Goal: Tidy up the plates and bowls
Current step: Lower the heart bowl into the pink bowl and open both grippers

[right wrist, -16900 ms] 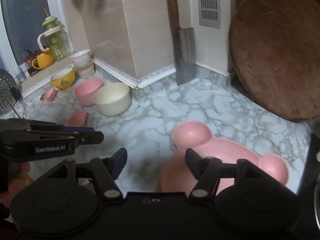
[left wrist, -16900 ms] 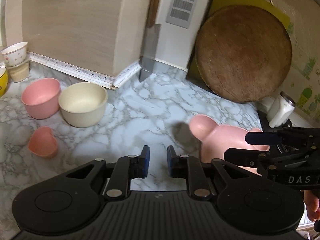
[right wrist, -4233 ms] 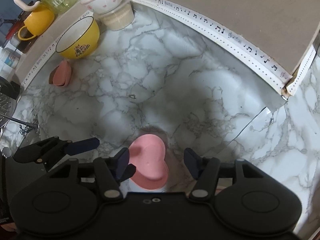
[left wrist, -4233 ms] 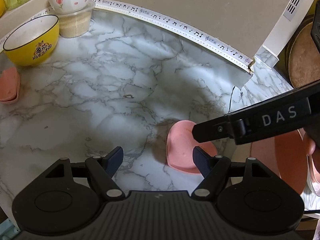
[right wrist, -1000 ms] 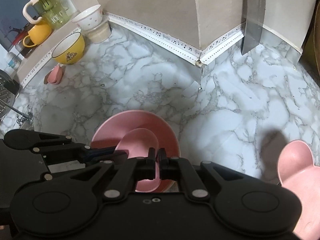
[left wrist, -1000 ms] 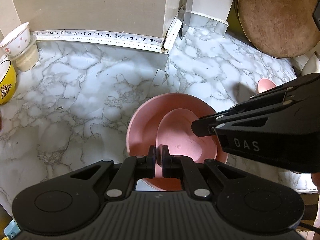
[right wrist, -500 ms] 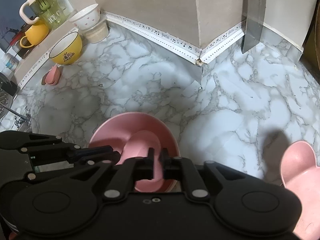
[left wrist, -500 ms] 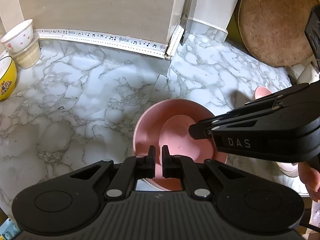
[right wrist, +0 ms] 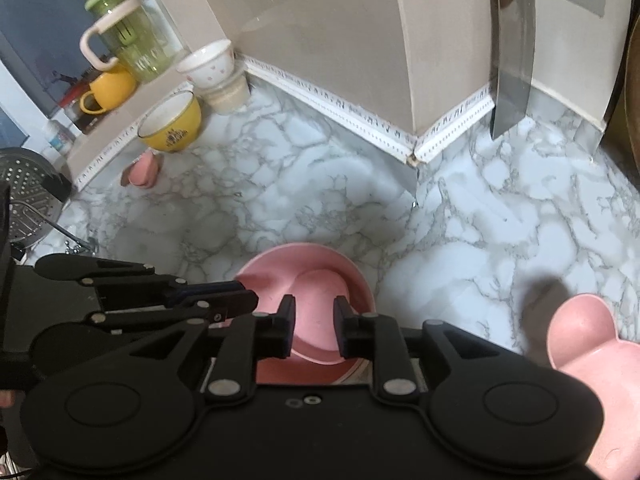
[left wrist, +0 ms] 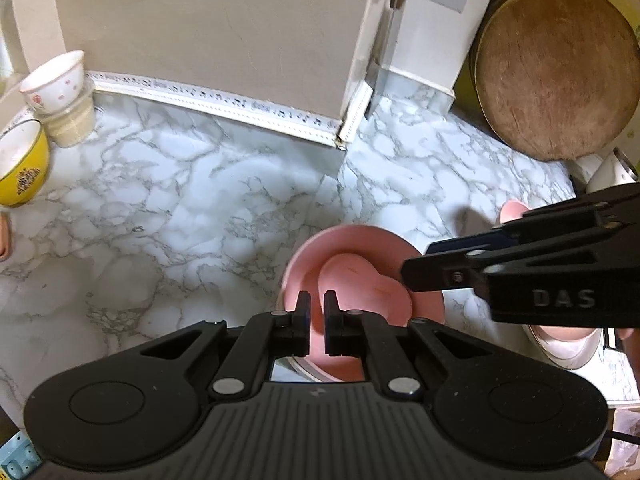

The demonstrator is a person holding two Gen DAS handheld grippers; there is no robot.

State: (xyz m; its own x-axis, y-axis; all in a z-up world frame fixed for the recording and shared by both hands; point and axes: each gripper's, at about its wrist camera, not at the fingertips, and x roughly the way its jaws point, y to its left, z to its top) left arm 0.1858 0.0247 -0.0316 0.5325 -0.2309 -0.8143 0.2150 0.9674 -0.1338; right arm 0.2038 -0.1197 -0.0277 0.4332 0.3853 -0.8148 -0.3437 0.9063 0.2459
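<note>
A round pink bowl [left wrist: 304,256] [right wrist: 260,268] sits on the marble counter near the front edge, with a pink heart-shaped dish [left wrist: 360,280] [right wrist: 320,292] lying inside it. My left gripper [left wrist: 316,320] is above the bowl's near rim, its jaws nearly closed with a thin gap and nothing visibly pinched. My right gripper [right wrist: 314,328] is open over the heart dish, which shows between its fingers. A pink bear-shaped plate [right wrist: 588,340] [left wrist: 512,210] lies to the right.
A yellow bowl [right wrist: 172,124], a white bowl on a beige cup [right wrist: 208,62], and a small pink dish [right wrist: 142,172] are at the back left. A cleaver [right wrist: 512,68] and a round wooden board [left wrist: 556,68] lean on the wall. A metal strainer [right wrist: 24,192] is at left.
My right gripper has opened and let go of the heart dish, which now rests in the pink bowl. Both grippers have drawn back slightly from the bowl.
</note>
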